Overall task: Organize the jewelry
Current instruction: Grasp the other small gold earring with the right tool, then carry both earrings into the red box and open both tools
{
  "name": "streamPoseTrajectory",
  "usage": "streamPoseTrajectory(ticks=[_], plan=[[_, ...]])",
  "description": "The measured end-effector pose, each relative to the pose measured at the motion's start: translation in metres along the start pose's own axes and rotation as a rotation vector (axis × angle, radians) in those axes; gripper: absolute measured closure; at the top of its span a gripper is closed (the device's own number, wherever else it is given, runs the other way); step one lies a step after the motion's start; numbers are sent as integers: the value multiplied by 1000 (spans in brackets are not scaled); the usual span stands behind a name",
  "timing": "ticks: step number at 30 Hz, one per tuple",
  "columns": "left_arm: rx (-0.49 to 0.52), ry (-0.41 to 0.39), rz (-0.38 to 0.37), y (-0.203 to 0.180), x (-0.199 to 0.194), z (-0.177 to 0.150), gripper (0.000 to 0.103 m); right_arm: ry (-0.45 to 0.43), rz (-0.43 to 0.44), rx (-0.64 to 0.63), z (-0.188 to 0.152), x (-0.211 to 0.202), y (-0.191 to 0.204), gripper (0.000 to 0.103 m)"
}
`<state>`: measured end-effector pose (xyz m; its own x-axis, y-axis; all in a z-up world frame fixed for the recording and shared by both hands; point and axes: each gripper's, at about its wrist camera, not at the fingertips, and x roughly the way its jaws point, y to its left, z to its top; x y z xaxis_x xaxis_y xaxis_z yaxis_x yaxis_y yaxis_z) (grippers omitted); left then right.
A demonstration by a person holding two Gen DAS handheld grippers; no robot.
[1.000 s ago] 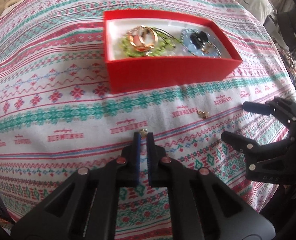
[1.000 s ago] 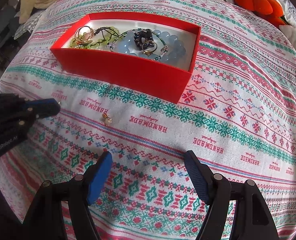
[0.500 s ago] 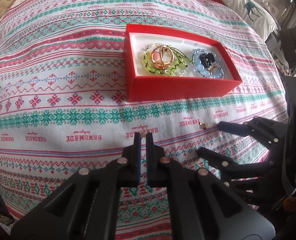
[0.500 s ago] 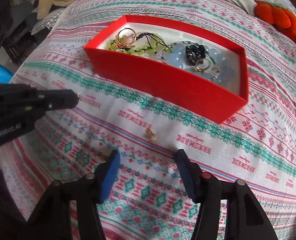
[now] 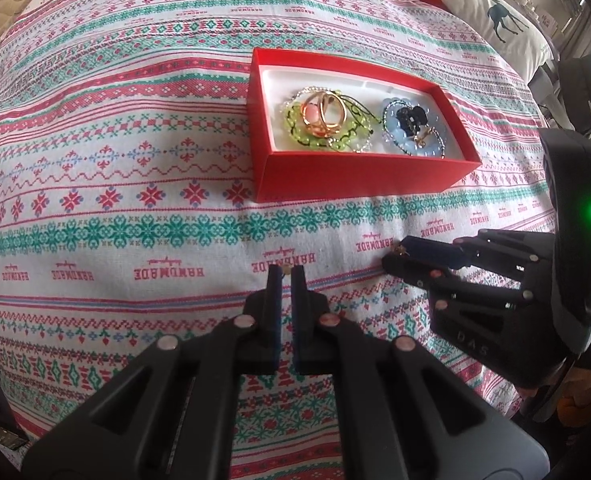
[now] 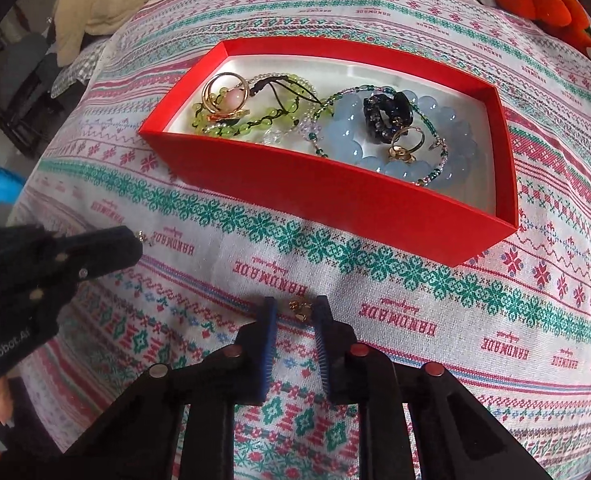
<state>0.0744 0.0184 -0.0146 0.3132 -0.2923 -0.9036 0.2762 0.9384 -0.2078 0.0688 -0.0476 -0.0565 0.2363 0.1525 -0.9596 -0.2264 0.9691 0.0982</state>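
- The left gripper (image 5: 286,276) is held low over the patterned bedspread (image 5: 115,152), level and pointing toward the red box (image 5: 359,178); its jaws are nearly together, pinching a tiny gold earring (image 5: 283,268) at the very tips.
- From the right wrist view, the same left gripper (image 6: 137,240) comes in from the left edge with that small earring (image 6: 144,236) sticking out of its tip.
- The right gripper (image 6: 295,312) is angled down at the cloth, its blue pads (image 6: 269,320) partly apart and not yet touching a second gold earring (image 6: 300,309), which lies on the bedspread between them, in front of the box.
- The red box (image 6: 335,196) sits on the bedspread beyond both grippers, holding a green bead bracelet (image 6: 231,120), a pale blue bead bracelet (image 6: 351,136), a dark hair tie (image 6: 387,116) and gold rings (image 6: 225,92).
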Motion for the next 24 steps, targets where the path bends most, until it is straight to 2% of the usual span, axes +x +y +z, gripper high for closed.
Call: streamPoseTrajectory(ticks=[3,10,24], plan=[[0,3,2,-3,1,0,98,3,4,10,6,4,-12,90],[-14,-3,-6,-6,-2,2,98,11,-4,10,5,-3,-11,95],[-15,-46,-32,-4,-24,7,98,-44,51,46,2,-39,-21,95]])
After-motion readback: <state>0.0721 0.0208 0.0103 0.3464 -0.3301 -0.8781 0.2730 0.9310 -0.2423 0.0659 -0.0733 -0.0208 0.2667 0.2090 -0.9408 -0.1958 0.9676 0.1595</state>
